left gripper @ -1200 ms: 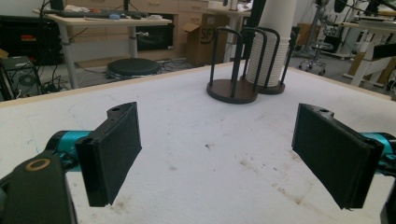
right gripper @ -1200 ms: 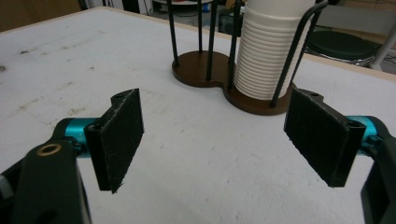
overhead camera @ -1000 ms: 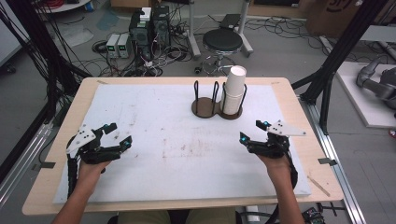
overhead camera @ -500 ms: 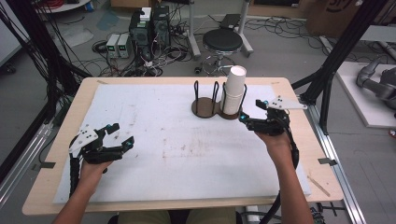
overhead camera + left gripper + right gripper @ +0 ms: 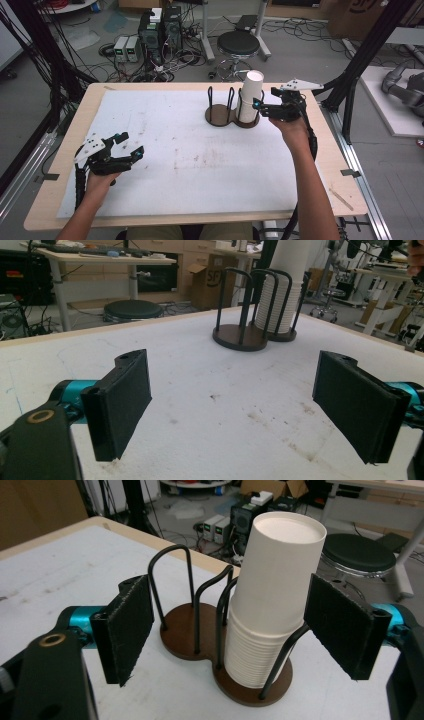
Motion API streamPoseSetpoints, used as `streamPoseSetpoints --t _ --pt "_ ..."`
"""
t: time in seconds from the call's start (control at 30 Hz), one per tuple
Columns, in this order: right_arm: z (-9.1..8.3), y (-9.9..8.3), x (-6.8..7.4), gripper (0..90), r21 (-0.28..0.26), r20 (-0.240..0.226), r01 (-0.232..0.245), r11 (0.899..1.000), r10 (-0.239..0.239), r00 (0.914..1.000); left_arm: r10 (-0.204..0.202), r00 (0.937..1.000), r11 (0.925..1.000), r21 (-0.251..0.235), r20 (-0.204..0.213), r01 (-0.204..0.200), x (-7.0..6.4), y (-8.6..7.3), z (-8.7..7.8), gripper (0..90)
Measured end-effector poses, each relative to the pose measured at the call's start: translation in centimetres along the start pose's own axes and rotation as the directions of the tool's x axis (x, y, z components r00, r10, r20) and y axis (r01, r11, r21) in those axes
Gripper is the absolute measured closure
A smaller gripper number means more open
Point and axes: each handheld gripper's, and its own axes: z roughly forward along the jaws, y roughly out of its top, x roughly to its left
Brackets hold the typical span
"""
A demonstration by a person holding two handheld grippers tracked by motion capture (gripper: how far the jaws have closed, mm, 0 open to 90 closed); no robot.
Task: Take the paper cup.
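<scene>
A tall stack of white paper cups (image 5: 250,97) stands upside down in the right slot of a brown two-slot wire holder (image 5: 220,116) at the table's far middle. The holder's left slot is empty. My right gripper (image 5: 265,100) is open, level with the stack's upper part and just right of it. In the right gripper view the stack (image 5: 272,595) sits ahead between the wide-apart jaws of the right gripper (image 5: 237,630), untouched. My left gripper (image 5: 131,144) is open, with nothing in it, low over the mat at the front left. The left gripper view shows the left gripper (image 5: 240,407) facing the holder (image 5: 240,335) and cups (image 5: 280,290) farther off.
A white mat (image 5: 200,165) covers most of the wooden table (image 5: 330,165). Behind the table are a black stool (image 5: 238,44) and electronics with cables (image 5: 150,40) on the floor. Black frame posts (image 5: 367,55) rise beside the table's right side.
My right gripper has moved from the right front of the mat forward and left up to the cup stack, still open. The left gripper has hardly moved.
</scene>
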Motion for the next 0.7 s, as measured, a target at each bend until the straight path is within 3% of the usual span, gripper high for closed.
streamPoseSetpoints --t 0.17,0.3,0.43,0.7 --pt "1.3 1.3 -0.4 20.3 0.030 0.011 0.017 0.999 -0.017 0.9998 -0.005 1.0000 1.0000 -0.005 0.000 0.005 0.1 0.0 0.0 15.6" --pt "1.9 1.9 -0.7 20.3 0.022 0.019 0.010 1.000 -0.010 0.9998 -0.010 1.0000 0.9999 -0.003 0.003 0.010 0.1 0.0 0.0 15.5" --pt "2.8 2.6 -1.5 20.3 0.040 0.051 -0.011 0.999 0.009 0.9986 -0.015 0.9998 0.9999 0.004 0.011 0.015 0.2 -0.2 0.2 15.6" --pt "3.9 3.1 -2.7 20.3 0.056 0.066 -0.040 0.998 0.036 0.9972 -0.026 0.9995 0.9997 0.004 0.018 0.026 0.3 -0.2 0.3 15.5"
